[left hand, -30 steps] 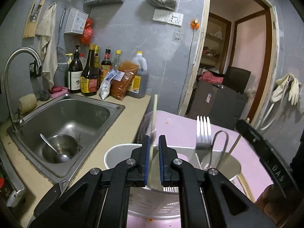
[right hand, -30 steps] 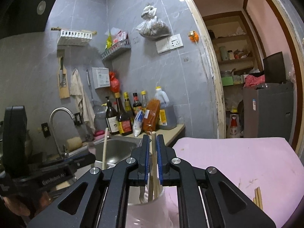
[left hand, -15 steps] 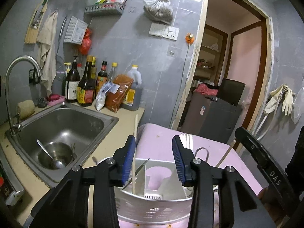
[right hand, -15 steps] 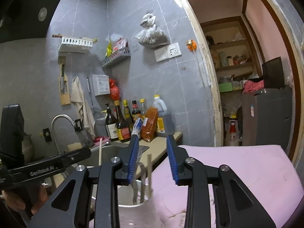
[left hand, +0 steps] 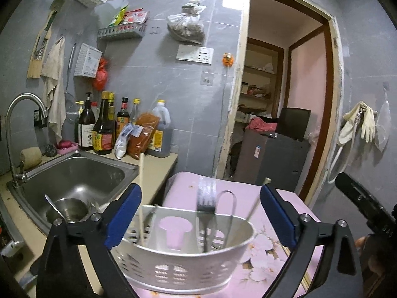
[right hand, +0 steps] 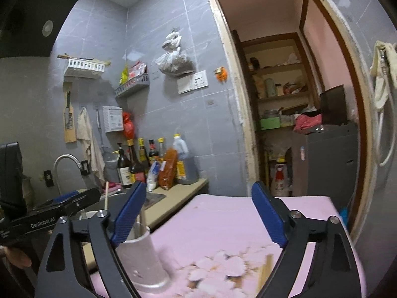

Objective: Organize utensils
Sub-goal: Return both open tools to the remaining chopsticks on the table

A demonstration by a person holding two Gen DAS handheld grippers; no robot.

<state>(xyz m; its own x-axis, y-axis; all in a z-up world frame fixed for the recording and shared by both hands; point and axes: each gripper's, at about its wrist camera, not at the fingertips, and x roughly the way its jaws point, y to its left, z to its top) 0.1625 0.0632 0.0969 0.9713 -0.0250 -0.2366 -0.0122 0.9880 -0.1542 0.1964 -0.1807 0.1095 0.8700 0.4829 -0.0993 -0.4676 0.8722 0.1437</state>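
Note:
A white slotted utensil holder [left hand: 183, 263] stands on the pink floral cloth [left hand: 268, 243]. In it are a fork [left hand: 206, 206], a wooden chopstick [left hand: 141, 193] on its left side, a second chopstick [left hand: 256, 201] leaning right, and a wire-loop handle [left hand: 229, 213]. My left gripper [left hand: 200, 193] is just short of the holder, its jaws opening wide, and the pads touch nothing. My right gripper [right hand: 198, 188] also has its jaws opening, with nothing between them. In the right wrist view the holder [right hand: 144, 255] sits by its left finger. Loose chopsticks [right hand: 264, 270] lie blurred on the cloth.
Left of the cloth, a steel sink [left hand: 74, 173] with a tap [left hand: 22, 104] holds a metal bowl and spoon [left hand: 67, 211]. Sauce bottles [left hand: 104, 124] line the counter's back. A doorway and a dark cabinet [left hand: 273, 159] lie beyond. A hand's fingers [right hand: 17, 258] hold the left tool.
Both grippers were shut on a chopstick each. They have opened wide and drawn back and up; the chopsticks now stand free in the holder.

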